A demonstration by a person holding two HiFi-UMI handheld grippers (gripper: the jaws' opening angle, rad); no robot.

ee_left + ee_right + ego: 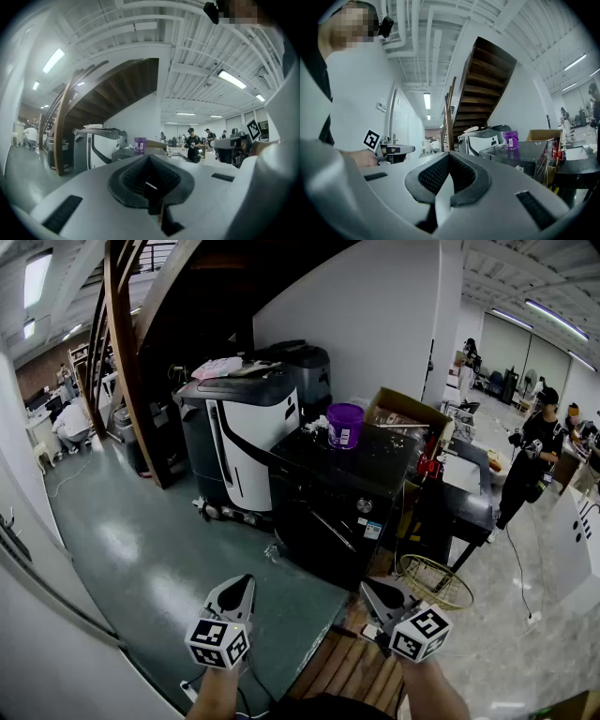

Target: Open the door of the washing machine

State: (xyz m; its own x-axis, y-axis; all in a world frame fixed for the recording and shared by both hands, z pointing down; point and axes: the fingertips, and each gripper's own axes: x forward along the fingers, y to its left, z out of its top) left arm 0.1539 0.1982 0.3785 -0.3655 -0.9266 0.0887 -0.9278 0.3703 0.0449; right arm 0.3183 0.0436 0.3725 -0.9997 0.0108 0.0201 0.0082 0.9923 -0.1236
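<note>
The left gripper [246,582] is held level over the green floor [141,549], its jaws pressed together with nothing between them. Beyond it, a white-and-grey machine [251,432] stands just beside the black washing machine [323,517], which is well apart from both grippers. A purple bucket [344,425] sits at the far edge of its top. The right gripper [367,586] is likewise closed and empty, near a wire basket [439,582].
</note>
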